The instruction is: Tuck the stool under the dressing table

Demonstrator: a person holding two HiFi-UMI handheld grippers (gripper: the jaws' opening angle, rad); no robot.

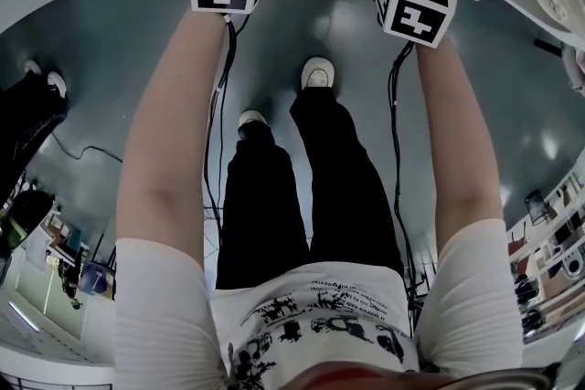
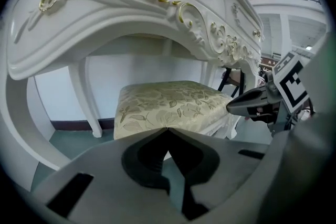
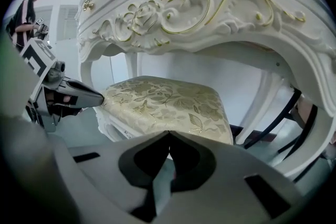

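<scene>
Where my left gripper (image 2: 167,129) looks along its own jaws, the stool (image 2: 168,105) stands straight ahead of them, its cream floral cushion just beyond the tips. It sits under the carved arch of the white dressing table (image 2: 131,13), between that table's legs, with a white wall behind it. My left jaws are pressed together, tip against tip, with nothing pinched between them. To their right, my right gripper (image 3: 169,132) reaches toward the cushion's right corner; I cannot tell whether it touches the fabric.

From the right gripper's view the stool again lies directly ahead of the jaws, beneath the table's gilt scrollwork. These jaws are also pressed together and hold nothing. To their left, the left gripper's tip is at the cushion's left front corner, its marker cube (image 3: 37,63) behind it. Right of my right jaws and beyond the table's leg stand thin black chair legs (image 3: 278,123). Far off to the left, a person in a striped top (image 3: 29,5) stands near a railing.

In the head view, both my bare forearms stretch forward over a grey-green floor (image 1: 110,32). My black trousers (image 1: 302,196) and white shoes show between my arms, and black cables (image 1: 215,132) hang from the grippers.
</scene>
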